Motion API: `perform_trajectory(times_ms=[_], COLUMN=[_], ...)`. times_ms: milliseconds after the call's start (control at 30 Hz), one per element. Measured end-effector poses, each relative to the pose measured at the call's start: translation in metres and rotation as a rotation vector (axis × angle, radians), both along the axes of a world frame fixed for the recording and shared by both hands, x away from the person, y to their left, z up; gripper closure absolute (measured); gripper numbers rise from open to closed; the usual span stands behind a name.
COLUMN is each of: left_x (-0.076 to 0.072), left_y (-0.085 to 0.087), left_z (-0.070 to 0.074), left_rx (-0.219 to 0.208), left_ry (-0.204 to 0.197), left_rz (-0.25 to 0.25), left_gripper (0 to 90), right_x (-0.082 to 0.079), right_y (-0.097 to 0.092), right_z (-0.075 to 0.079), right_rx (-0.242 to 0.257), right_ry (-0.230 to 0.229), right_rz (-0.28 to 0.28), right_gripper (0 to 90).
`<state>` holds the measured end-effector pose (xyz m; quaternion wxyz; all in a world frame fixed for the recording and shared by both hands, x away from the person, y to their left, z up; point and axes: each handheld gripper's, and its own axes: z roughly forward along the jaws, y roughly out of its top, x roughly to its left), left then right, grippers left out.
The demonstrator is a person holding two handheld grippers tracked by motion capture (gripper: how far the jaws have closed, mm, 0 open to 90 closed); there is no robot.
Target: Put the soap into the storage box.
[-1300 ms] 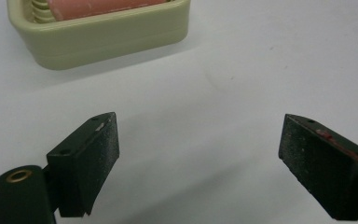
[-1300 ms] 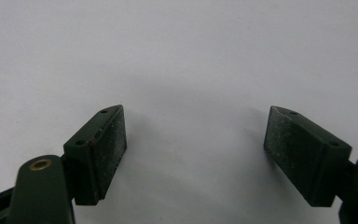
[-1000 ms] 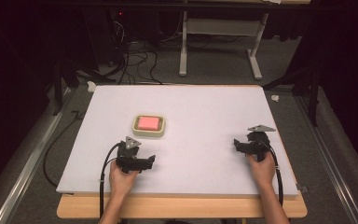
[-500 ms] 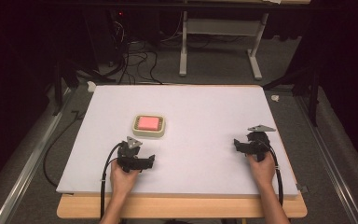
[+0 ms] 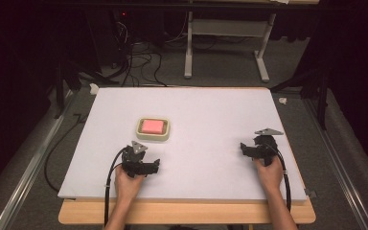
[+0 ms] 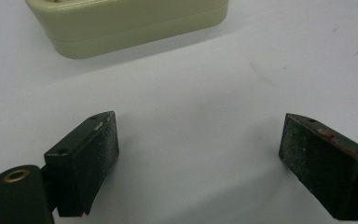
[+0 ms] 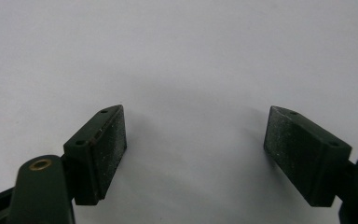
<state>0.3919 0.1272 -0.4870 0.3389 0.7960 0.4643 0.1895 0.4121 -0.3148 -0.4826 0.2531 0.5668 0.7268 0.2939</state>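
Hand-held grippers, left (image 6: 198,158) and right (image 7: 196,156), spread empty near cream box (image 5: 153,129).

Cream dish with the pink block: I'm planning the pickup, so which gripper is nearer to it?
Left. The left gripper sits just below the cream dish, jaws open toward it; the right gripper rests far across the table.

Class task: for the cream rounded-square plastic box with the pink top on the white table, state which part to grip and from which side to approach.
Grip the cream rounded-square plastic box with the pink top across two opposite side walls, coming from the person's side with the open left claw, probably. It lies flat and low, its straight walls suit flat pads, and that claw is nearest.
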Motion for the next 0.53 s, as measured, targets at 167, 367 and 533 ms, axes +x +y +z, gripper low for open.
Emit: perform_trajectory(times_ms=[167,367,533], left_x=[-0.001,-0.0011,-0.0009], left_y=[0.0003,0.0005,0.0008], left_z=[-0.0014,-0.0014,-0.0013], left_rx=[-0.007,-0.008,-0.01], left_ry=[-0.012,-0.011,-0.008], left_rz=[0.002,0.001,0.001], left_gripper=[11.5,11.6,11.6], right_x=[0.0,0.0,0.0001], right_y=[0.0,-0.0001,-0.0001], right_z=[0.0,0.0,0.0], right_rx=[0.001,0.002,0.003], right_ry=[0.001,0.001,0.002], right_rz=[0.0,0.0,-0.001], right_gripper=[21.6,21.5,21.5])
